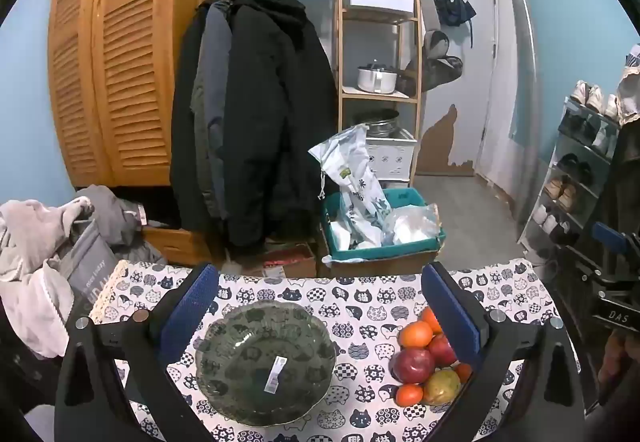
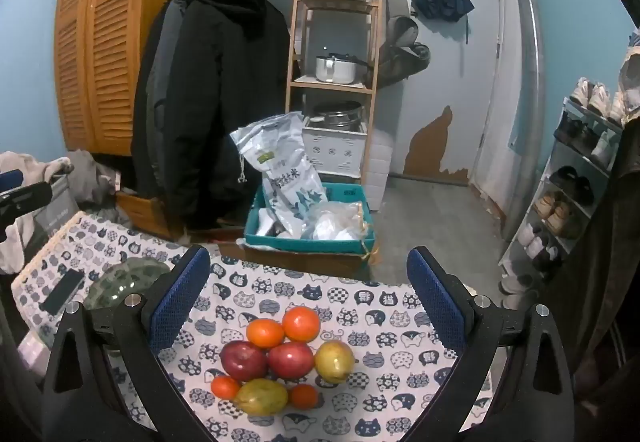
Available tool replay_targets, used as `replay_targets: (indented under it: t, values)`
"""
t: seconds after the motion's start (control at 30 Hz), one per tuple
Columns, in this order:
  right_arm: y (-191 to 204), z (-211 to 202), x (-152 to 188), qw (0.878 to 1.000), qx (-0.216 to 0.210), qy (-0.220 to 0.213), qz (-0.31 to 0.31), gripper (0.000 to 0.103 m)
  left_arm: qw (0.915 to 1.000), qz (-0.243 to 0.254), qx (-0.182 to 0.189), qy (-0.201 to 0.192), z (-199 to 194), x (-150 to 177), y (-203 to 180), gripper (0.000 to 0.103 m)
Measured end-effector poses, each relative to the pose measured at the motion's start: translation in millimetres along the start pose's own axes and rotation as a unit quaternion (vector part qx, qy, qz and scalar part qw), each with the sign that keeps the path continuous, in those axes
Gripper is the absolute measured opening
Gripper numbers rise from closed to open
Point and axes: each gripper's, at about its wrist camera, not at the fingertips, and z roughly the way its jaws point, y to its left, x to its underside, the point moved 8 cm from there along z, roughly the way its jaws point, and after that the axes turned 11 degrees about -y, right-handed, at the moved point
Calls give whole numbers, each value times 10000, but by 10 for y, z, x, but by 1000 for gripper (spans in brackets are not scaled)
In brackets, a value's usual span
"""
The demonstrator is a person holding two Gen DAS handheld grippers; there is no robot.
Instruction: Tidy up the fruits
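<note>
A desk (image 2: 360, 306) covered in a cat-print cloth carries everything here. In the left wrist view the left tongs (image 1: 320, 306) stand wide open with nothing between their blue pads, hanging above a dark green glass bowl (image 1: 266, 362) that has a white label stuck inside it and holds no fruit. Just to the bowl's right lies the pile of fruit (image 1: 428, 358), partly hidden behind the right-hand pad. The right wrist view shows that pile whole — the right tongs (image 2: 308, 302) are also spread wide and empty, framing the fruit from above without touching it. Two larger oranges (image 2: 301, 323) sit at the far side, two red apples (image 2: 290, 359) touch side by side in the middle, a yellow-green mango (image 2: 334, 361) rests against the right apple, a second mango (image 2: 261, 396) lies nearest the camera, and two small oranges (image 2: 225, 387) flank it. A black phone (image 2: 64, 290) lies on the desk beyond the bowl, at the left.
</note>
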Motion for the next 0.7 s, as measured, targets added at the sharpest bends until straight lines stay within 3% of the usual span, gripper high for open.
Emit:
replay_targets:
  t: [0.7]
  values:
    - [-12, -5, -14, 10000, 10, 11, -47, 97, 9999, 115, 48, -107, -10, -12, -60, 102]
